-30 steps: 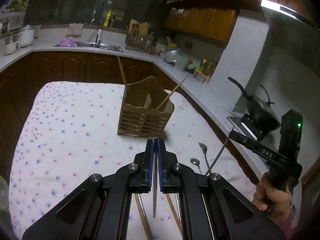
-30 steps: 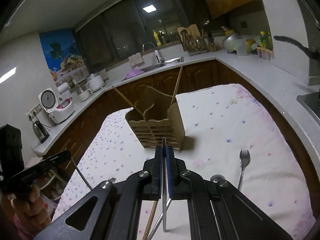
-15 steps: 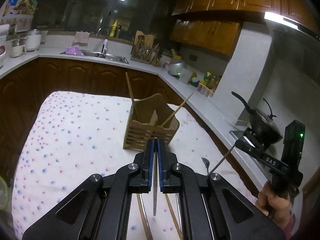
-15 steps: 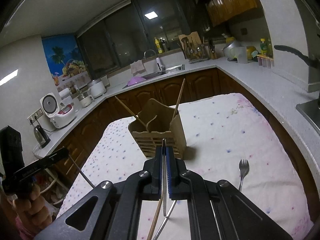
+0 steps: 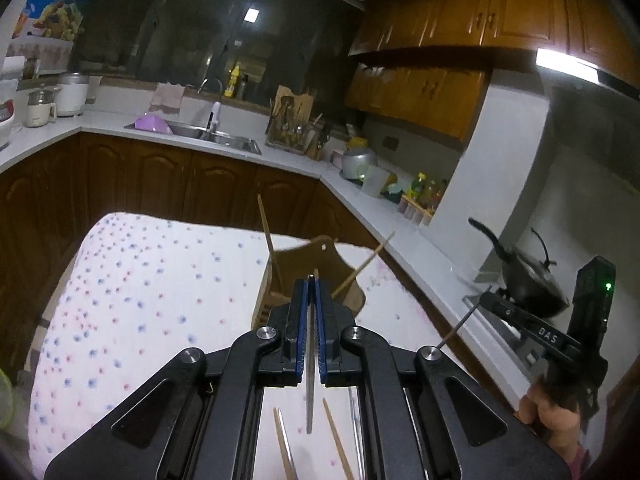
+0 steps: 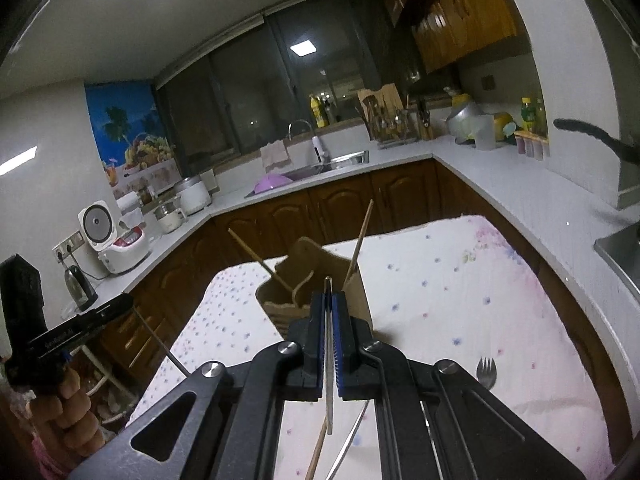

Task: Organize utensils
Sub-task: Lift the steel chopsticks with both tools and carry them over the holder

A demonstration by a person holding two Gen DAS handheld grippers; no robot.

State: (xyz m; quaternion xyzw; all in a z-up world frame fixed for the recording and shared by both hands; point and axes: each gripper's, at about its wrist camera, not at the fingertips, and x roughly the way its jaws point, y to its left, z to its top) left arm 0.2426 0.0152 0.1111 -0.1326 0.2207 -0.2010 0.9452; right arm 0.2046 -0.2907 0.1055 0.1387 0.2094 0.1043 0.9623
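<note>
My left gripper (image 5: pixel 311 280) has its jaws clenched on a metal utensil handle (image 5: pixel 309 400); my right gripper (image 6: pixel 328 296) likewise grips another handle (image 6: pixel 328 380). The wooden caddy (image 6: pixel 320 280) sits mid-frame.

Utensil holder (image 5: pixel 316 276) mid-frame on worktop (image 5: pixel 140 300), just beyond left gripper (image 5: pixel 311 292). Two chopsticks (image 5: pixel 267 236) stand in holder, leaning apart. Right gripper (image 5: pixel 492 306) at right edge. Fork (image 6: pixel 486 372) lower right on worktop. Sink (image 5: pixel 216 138) upper left, behind.
</note>
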